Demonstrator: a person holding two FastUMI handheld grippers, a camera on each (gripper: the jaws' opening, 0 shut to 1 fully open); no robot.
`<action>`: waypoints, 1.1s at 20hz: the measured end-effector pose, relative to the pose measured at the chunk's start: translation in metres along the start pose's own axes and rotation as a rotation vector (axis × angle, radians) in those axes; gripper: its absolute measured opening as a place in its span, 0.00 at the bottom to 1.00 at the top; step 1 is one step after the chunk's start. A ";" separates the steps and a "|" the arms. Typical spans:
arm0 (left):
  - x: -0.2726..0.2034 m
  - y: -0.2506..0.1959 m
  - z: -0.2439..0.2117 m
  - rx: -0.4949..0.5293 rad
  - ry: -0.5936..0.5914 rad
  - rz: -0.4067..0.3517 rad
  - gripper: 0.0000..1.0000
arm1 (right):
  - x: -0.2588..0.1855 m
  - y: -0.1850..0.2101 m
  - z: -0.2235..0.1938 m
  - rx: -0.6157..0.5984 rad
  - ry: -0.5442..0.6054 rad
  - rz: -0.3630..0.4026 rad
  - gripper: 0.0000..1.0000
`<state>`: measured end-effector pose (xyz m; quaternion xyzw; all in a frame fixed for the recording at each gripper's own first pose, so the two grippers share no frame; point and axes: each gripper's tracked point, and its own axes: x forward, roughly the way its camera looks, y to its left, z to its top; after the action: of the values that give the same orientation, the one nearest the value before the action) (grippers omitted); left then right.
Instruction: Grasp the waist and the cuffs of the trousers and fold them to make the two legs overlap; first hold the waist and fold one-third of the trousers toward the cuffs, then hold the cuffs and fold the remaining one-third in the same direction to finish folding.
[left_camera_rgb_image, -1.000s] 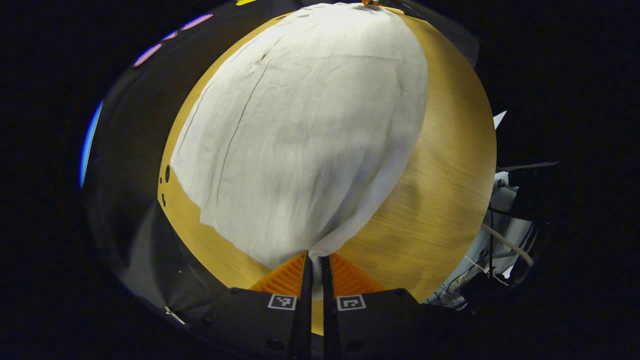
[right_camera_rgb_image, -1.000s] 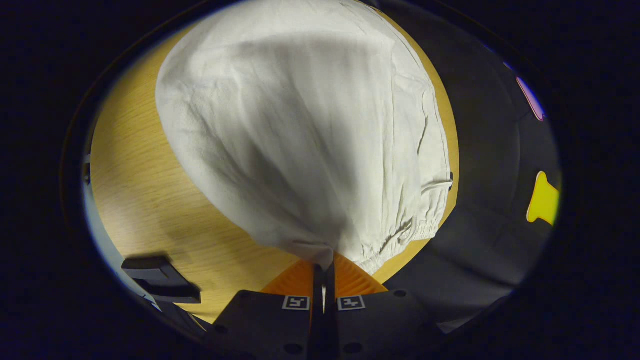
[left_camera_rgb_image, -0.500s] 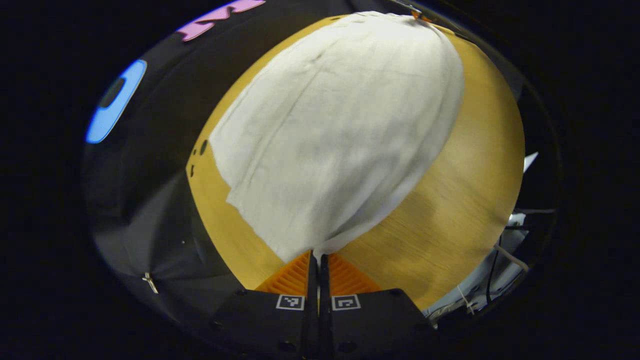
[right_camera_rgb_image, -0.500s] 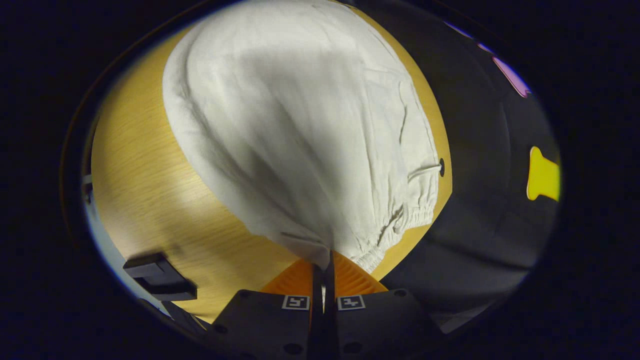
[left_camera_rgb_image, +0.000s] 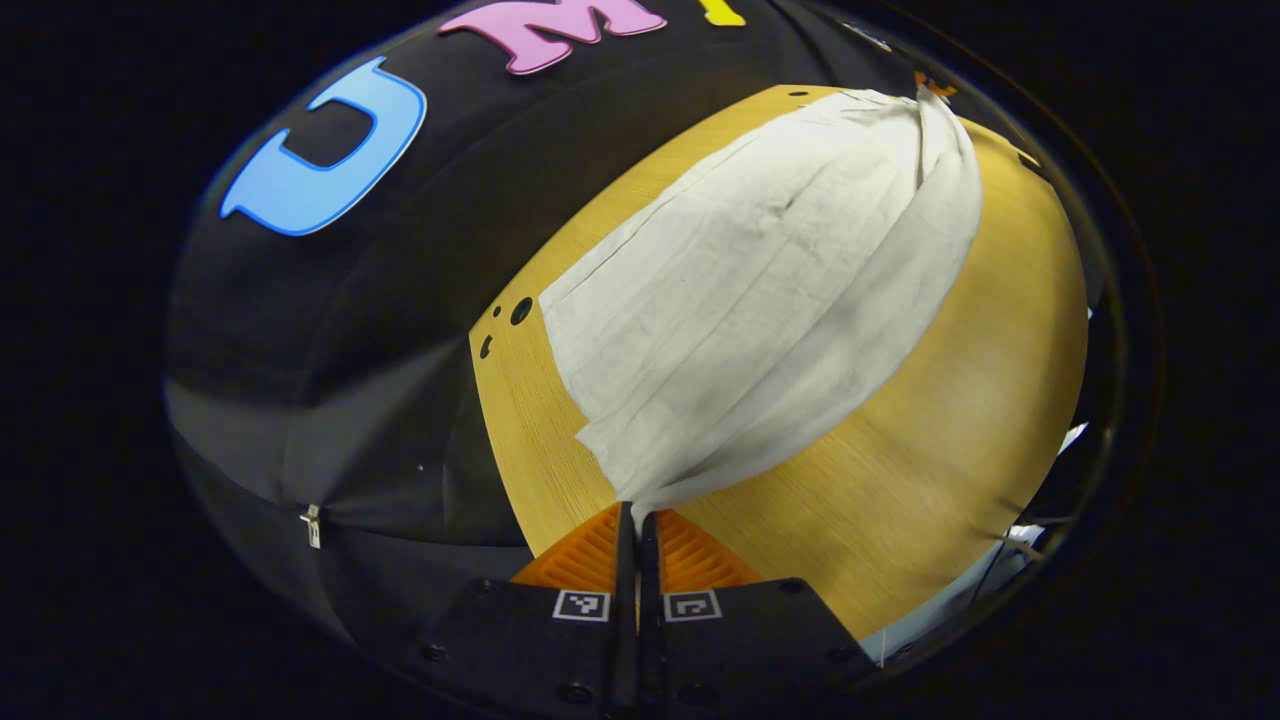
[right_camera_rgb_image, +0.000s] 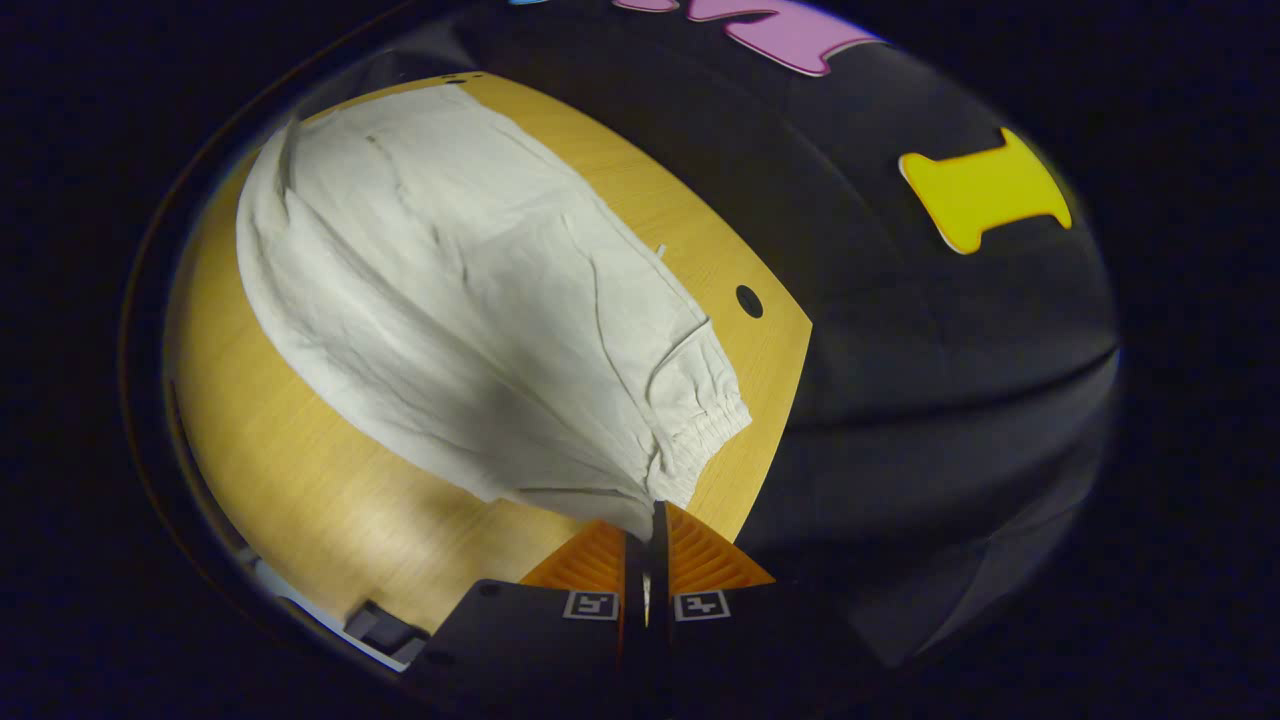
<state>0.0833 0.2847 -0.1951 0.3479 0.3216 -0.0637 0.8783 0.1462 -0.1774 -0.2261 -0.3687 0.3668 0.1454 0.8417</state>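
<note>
- In your left gripper view, the camera has tilted up since a second ago: more of the booth wall (left_camera_rgb_image: 330, 330) now shows, and the trousers (left_camera_rgb_image: 770, 300) look narrower, stretched from your fingers across the wooden table (left_camera_rgb_image: 950, 400).
- The far end of the trousers runs to the top edge, where a small orange bit (left_camera_rgb_image: 935, 87) touches the cloth; you cannot make out what it is. The table's right rim is cut off.
- Your left gripper (left_camera_rgb_image: 636, 515) has its jaws pressed together on the near edge of the trousers, lifting it off the table.
- In your right gripper view, the trousers (right_camera_rgb_image: 450, 320) have dropped back from the lens and more wall (right_camera_rgb_image: 950, 350) appears.
- The gathered waist (right_camera_rgb_image: 710, 425) lies near the table's (right_camera_rgb_image: 300, 500) far corner; a dark object (right_camera_rgb_image: 385, 630) at the bottom left is too cropped to tell.
- Your right gripper (right_camera_rgb_image: 648, 515) is clamped on the trouser edge beside the waist, raised slightly.
</note>
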 end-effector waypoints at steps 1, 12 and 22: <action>0.002 0.011 0.012 -0.034 -0.018 0.021 0.08 | 0.002 -0.006 0.010 0.061 -0.013 0.003 0.05; 0.074 0.110 0.142 -0.224 -0.136 0.186 0.05 | 0.059 -0.070 0.104 0.420 -0.109 -0.019 0.05; 0.186 0.125 0.175 -0.622 -0.095 0.233 0.06 | 0.138 -0.085 0.140 0.695 -0.092 0.041 0.10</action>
<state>0.3624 0.2854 -0.1405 0.0944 0.2426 0.1223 0.9577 0.3568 -0.1375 -0.2183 -0.0455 0.3636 0.0453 0.9293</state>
